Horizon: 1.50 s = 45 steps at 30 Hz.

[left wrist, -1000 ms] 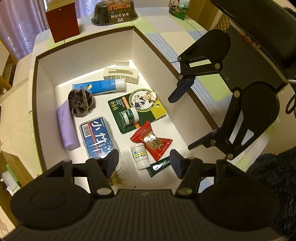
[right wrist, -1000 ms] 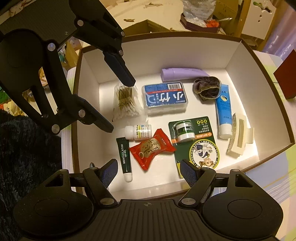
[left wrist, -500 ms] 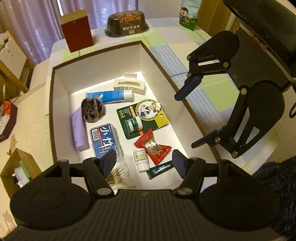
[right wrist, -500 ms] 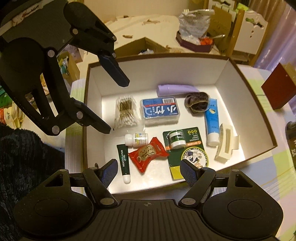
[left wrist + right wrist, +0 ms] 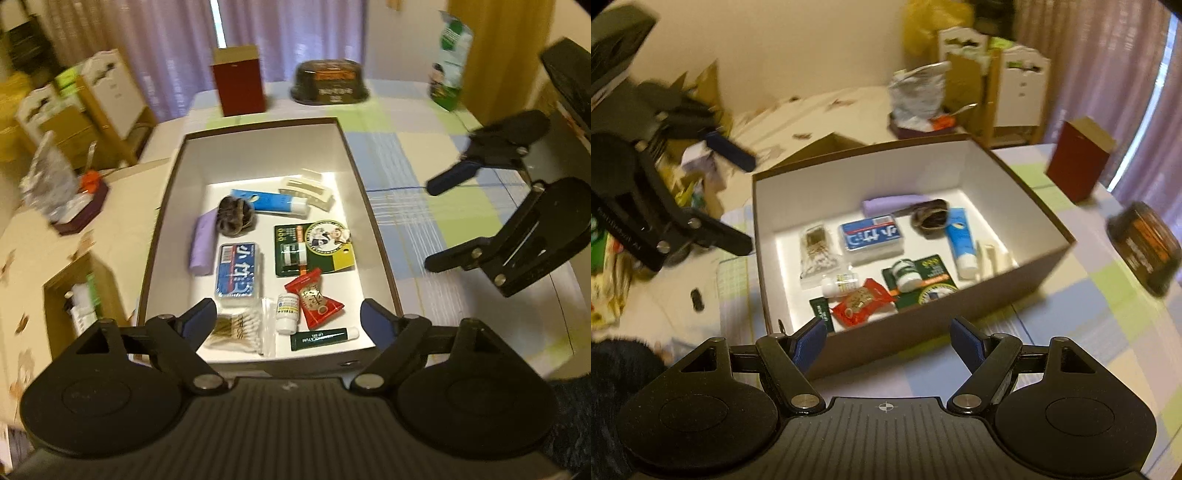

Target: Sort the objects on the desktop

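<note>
Both my grippers hang empty with fingers spread wide. From the left wrist view, my left gripper (image 5: 288, 321) sits at the near rim of the box (image 5: 364, 195); the lip gel tube (image 5: 324, 338) lies crosswise low in frame, cap to the right, and the blue tube (image 5: 269, 201) runs left-right too. My right gripper (image 5: 430, 225) hovers at right, outside the box. From the right wrist view, my right gripper (image 5: 888, 343) is below the box (image 5: 1027, 195); the blue tube (image 5: 959, 236) runs top to bottom, cap toward me.
</note>
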Each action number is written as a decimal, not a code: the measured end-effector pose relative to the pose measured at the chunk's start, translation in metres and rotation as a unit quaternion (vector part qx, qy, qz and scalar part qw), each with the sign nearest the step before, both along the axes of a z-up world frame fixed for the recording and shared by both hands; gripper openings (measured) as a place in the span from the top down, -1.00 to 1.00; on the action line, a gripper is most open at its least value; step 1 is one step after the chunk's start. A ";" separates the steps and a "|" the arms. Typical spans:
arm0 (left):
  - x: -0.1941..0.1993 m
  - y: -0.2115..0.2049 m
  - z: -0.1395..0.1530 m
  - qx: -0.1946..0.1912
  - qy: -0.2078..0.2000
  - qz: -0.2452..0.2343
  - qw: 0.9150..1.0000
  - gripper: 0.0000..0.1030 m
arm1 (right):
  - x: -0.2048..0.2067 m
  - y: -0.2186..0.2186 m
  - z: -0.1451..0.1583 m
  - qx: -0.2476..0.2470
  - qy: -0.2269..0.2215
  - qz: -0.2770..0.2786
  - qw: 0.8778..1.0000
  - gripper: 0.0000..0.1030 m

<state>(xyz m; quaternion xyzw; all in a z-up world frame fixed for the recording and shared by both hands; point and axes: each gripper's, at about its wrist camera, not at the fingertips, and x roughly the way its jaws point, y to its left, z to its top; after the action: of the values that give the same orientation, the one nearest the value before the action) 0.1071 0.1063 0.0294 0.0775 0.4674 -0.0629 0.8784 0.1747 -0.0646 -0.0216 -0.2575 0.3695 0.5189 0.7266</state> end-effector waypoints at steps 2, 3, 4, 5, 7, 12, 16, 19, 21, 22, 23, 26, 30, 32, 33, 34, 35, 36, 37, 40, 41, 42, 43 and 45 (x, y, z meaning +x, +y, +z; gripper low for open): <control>-0.008 -0.006 0.002 -0.005 -0.003 0.021 1.000 -0.63 | -0.001 -0.012 0.002 0.013 0.004 -0.016 1.000 -0.49; -0.012 -0.010 0.003 -0.007 -0.005 0.032 0.999 -0.64 | -0.001 -0.017 0.003 0.019 0.007 -0.020 1.000 -0.50; -0.015 -0.013 0.003 -0.006 -0.006 0.040 0.999 -0.64 | -0.002 -0.022 0.005 0.023 0.010 -0.023 0.999 -0.50; -0.019 -0.017 0.003 -0.006 -0.007 0.048 0.999 -0.65 | -0.003 -0.026 0.006 0.027 0.011 -0.023 0.999 -0.50; -0.025 -0.024 0.003 -0.007 -0.009 0.064 0.998 -0.66 | -0.006 -0.034 0.009 0.032 0.009 -0.021 0.999 -0.49; -0.040 -0.042 0.000 -0.008 -0.014 0.100 0.995 -0.72 | -0.015 -0.049 0.011 0.038 0.003 -0.013 0.999 -0.49; -0.048 -0.056 -0.006 -0.003 -0.011 0.122 0.992 -0.72 | -0.023 -0.058 0.008 0.040 0.002 -0.008 0.999 -0.50; -0.055 -0.063 -0.008 0.001 -0.012 0.140 0.990 -0.72 | -0.028 -0.064 0.006 0.041 0.004 -0.006 0.999 -0.50; -0.059 -0.068 -0.009 -0.002 -0.014 0.151 0.988 -0.72 | -0.030 -0.067 0.004 0.042 0.006 -0.005 0.999 -0.50; -0.061 -0.070 -0.009 -0.003 -0.015 0.156 0.988 -0.73 | -0.031 -0.069 0.004 0.043 0.008 -0.005 0.999 -0.50; -0.063 -0.072 -0.009 -0.004 -0.016 0.160 0.987 -0.73 | -0.033 -0.071 0.004 0.044 0.008 -0.005 0.999 -0.50; -0.069 -0.078 -0.010 -0.005 -0.017 0.171 0.985 -0.73 | -0.035 -0.076 0.004 0.046 0.009 -0.004 0.999 -0.50; -0.074 -0.086 -0.014 0.004 -0.017 0.186 0.982 -0.73 | -0.036 -0.083 0.005 0.046 0.008 -0.006 0.999 -0.50; -0.076 -0.091 -0.017 0.014 -0.016 0.192 0.981 -0.73 | -0.036 -0.086 0.005 0.046 0.008 -0.009 0.999 -0.50; -0.076 -0.093 -0.018 0.019 -0.015 0.196 0.980 -0.73 | -0.036 -0.087 0.005 0.045 0.008 -0.011 0.999 -0.50; -0.076 -0.094 -0.020 0.020 -0.014 0.200 0.980 -0.73 | -0.036 -0.087 0.004 0.044 0.009 -0.014 0.999 -0.50; -0.077 -0.096 -0.022 0.020 -0.012 0.205 0.978 -0.73 | -0.036 -0.088 0.003 0.042 0.009 -0.015 0.999 -0.50; -0.077 -0.096 -0.024 0.019 -0.010 0.209 0.978 -0.73 | -0.037 -0.088 0.003 0.041 0.009 -0.017 0.999 -0.50; -0.077 -0.097 -0.026 0.018 -0.009 0.213 0.977 -0.73 | -0.037 -0.088 0.002 0.039 0.009 -0.018 0.999 -0.50; -0.077 -0.099 -0.029 0.014 -0.008 0.222 0.975 -0.73 | -0.035 -0.089 0.000 0.035 0.011 -0.022 0.999 -0.50; -0.076 -0.100 -0.029 0.013 -0.008 0.225 0.974 -0.73 | -0.035 -0.089 -0.001 0.033 0.011 -0.023 0.999 -0.50; -0.077 -0.101 -0.029 0.014 -0.009 0.226 0.974 -0.73 | -0.034 -0.089 -0.002 0.032 0.012 -0.024 0.999 -0.50; -0.077 -0.102 -0.028 0.016 -0.010 0.228 0.974 -0.73 | -0.034 -0.089 -0.001 0.032 0.013 -0.026 0.999 -0.50; -0.078 -0.104 -0.026 0.019 -0.015 0.231 0.973 -0.73 | -0.032 -0.090 -0.001 0.032 0.015 -0.029 0.999 -0.50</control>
<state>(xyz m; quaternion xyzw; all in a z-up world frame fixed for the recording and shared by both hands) 0.0287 0.0022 0.0034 -0.0150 0.4606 0.1515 0.8744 0.1428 -0.1542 -0.0226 -0.2160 0.3708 0.5128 0.7436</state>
